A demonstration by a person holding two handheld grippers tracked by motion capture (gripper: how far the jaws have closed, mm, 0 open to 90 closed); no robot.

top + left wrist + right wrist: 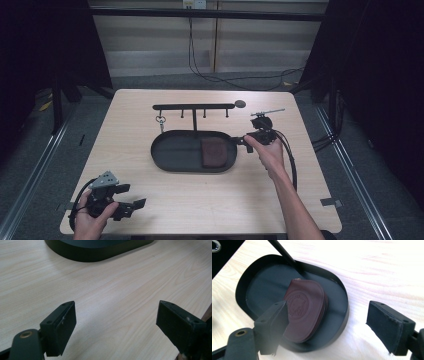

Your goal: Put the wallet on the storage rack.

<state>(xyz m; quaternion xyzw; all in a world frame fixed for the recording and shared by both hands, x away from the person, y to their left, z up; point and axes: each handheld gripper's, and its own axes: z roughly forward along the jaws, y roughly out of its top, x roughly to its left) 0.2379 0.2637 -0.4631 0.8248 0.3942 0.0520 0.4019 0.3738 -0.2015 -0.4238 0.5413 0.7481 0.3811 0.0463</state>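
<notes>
A black oval tray [170, 157] sits mid-table with a T-shaped hook rack [194, 106] rising from its far rim. A dark red zip pouch [213, 152] lies flat in the tray's right end; its embossed face [305, 307] shows up close between the right jaws. My right gripper [243, 141] is open at the tray's right end, just outside the rim [342, 322], jaws apart with nothing between them [327, 315]. My left gripper [132, 196] is open near the table's front left corner, over bare wood [116, 325], with the tray's wall [100, 250] well ahead.
A key ring [160, 120] hangs from the rack's left hook. A small dark disc [240, 104] lies on the table beside the rack's right end. Cables [240, 77] trail over the floor behind the table. The front edge runs close under the left hand.
</notes>
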